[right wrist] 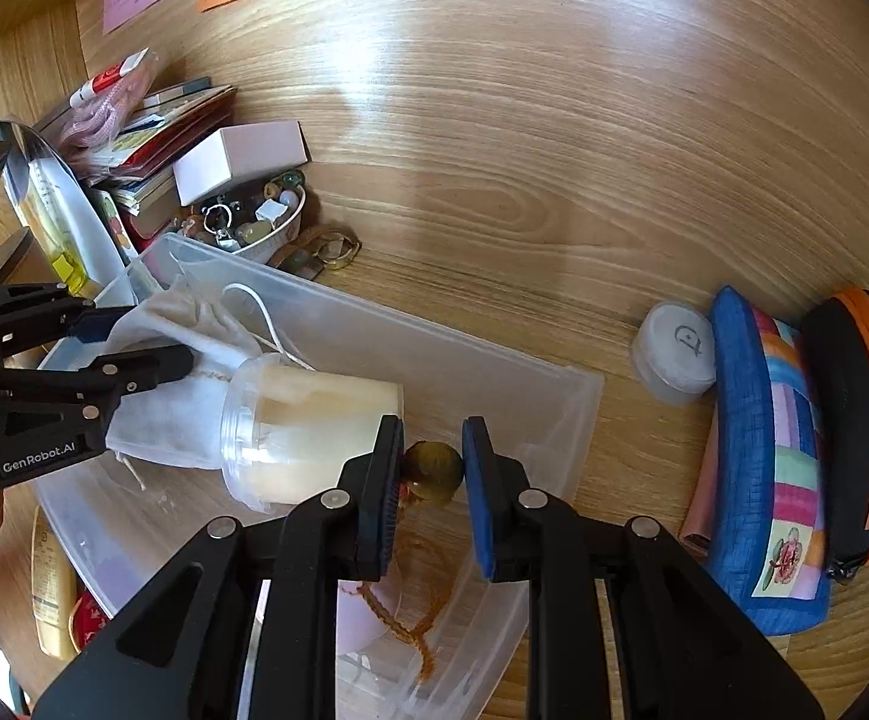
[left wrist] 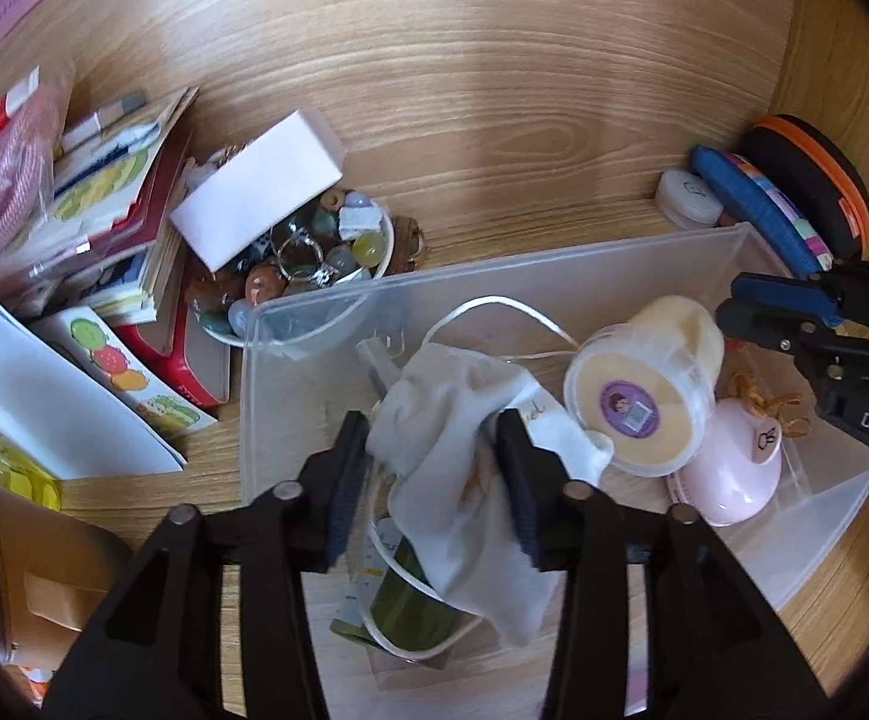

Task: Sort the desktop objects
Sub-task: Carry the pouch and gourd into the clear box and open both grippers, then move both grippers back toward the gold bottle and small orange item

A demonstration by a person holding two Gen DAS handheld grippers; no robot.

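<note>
Over the clear bin, the left gripper stands spread with the white cloth pouch loose between its fingers, apparently dropped for sorting, while the right gripper pinches an amber bead above the bin, its cord dangling below.

Left gripper jaws apart around white cloth pouch (unpressed) — inside clear bin, cream jar beside

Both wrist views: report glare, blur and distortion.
Left wrist view: fisheye bends the clear bin rim, corners vignette black, books at left smear slightly. Right wrist view: window glare streaks the wooden desk; the gripped bead is sharp.
</note>
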